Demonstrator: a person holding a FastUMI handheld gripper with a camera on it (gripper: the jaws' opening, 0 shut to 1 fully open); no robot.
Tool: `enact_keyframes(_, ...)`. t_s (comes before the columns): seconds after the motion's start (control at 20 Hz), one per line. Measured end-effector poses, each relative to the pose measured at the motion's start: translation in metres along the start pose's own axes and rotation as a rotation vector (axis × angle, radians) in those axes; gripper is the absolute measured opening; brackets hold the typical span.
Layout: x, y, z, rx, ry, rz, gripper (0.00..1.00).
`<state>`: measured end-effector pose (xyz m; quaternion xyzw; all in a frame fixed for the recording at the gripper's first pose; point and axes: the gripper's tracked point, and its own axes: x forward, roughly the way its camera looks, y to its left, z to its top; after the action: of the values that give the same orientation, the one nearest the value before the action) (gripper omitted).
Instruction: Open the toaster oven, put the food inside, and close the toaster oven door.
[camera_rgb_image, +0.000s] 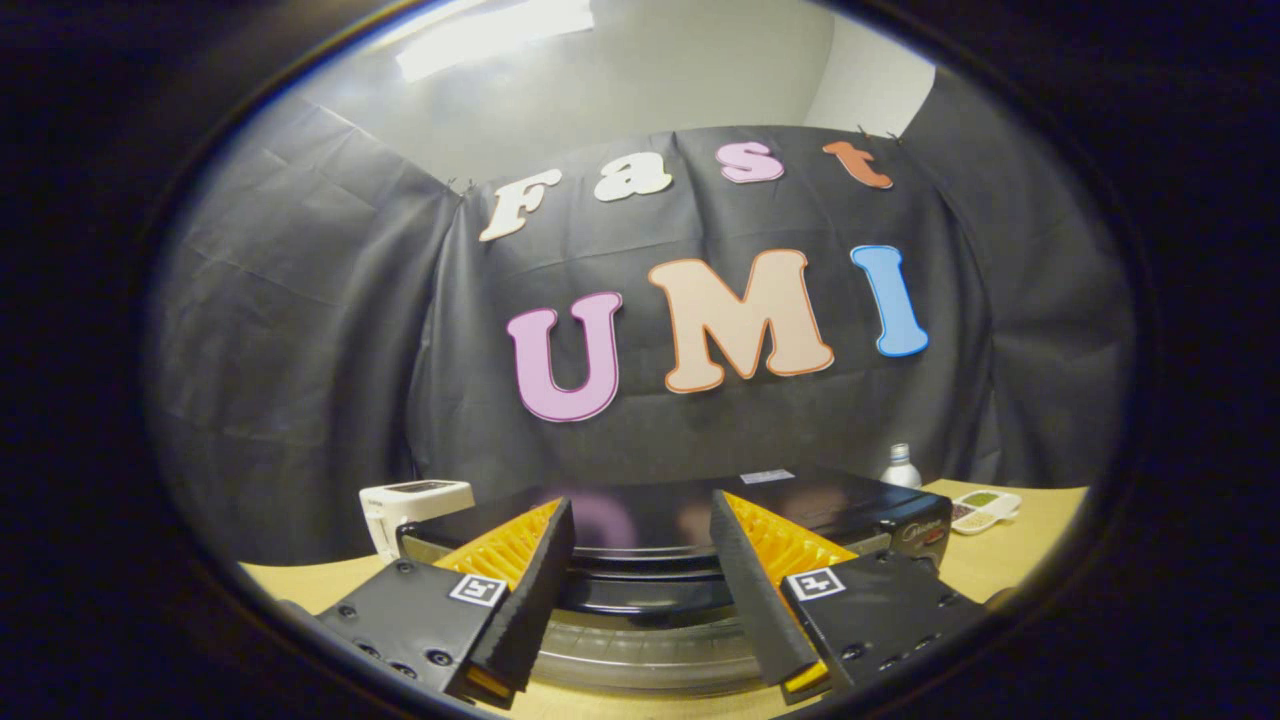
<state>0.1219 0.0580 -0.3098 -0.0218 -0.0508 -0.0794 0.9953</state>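
A white appliance, a capped bottle and a small divided tray stand on the wooden table.

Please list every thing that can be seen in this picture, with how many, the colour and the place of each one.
toaster oven: one, black with a glossy top, on the table just ahead of the fingers; its front lies between them.
white appliance: one, white, beside the oven, beyond one finger; its kind cannot be told.
bottle: one, pale with a silver cap, behind the oven's far corner.
divided tray: one, white, holding green and dark contents, on the table beside the bottle.
table: one, light wood, under everything.
gripper: one, fingers open, spread at the oven's front, gripping nothing.
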Motion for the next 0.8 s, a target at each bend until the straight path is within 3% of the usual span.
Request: enact_keyframes(0.8, -0.093, 0.005, -0.018, -0.033, 0.055, 0.010, 0.86)
